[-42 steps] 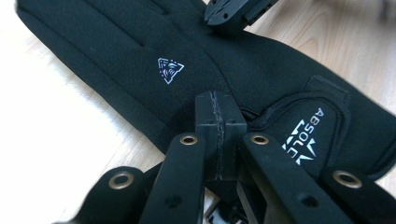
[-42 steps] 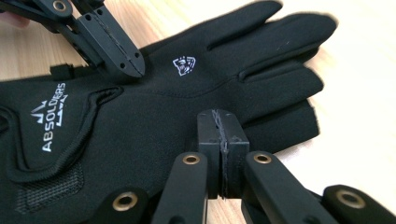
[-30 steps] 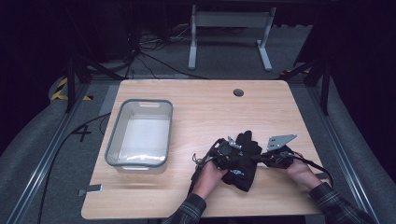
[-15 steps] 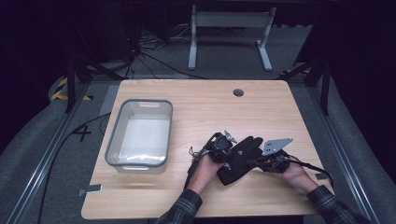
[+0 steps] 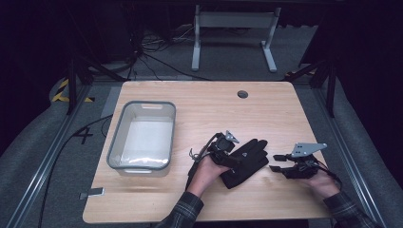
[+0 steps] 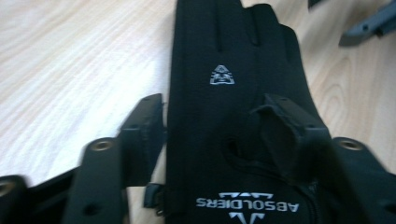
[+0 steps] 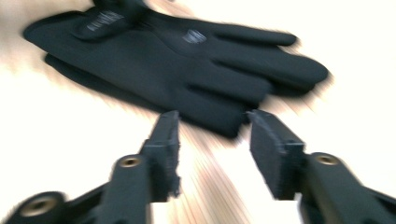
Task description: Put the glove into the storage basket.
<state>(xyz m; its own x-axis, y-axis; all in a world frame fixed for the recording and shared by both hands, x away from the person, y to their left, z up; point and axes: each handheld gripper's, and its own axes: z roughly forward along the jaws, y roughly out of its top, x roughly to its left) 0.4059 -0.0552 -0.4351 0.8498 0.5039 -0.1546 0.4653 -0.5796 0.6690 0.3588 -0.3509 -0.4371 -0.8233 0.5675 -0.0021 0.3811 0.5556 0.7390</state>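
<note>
The black glove [image 6: 233, 107] carries white lettering at its cuff that reads "ABSOLDIERS", seen upside down in the left gripper view, with part of a white emblem under it. A small white triangular logo [image 6: 222, 74] sits farther up the back of the glove, ahead of the jaws.

The left gripper [image 6: 210, 126] is spread wide, its jaws well apart. One jaw rests on the wooden table [image 6: 70, 56] touching the glove's edge; the other lies on top of the glove near the cuff. Whether they pinch any fabric cannot be told, and nothing is clamped between them. In the high view this gripper [image 5: 229, 151] sits over the cuff end of the glove [image 5: 247, 161], with the fingers pointing away from it.

The right gripper [image 7: 212, 135] is also open, jaws parted and holding nothing. The glove [image 7: 187, 60] lies just ahead of its tips, apart from them, fingertips nearest. In the high view it [image 5: 278, 166] rests beside the glove. A clear bin [image 5: 142, 137] stands well off beyond the left gripper.
</note>
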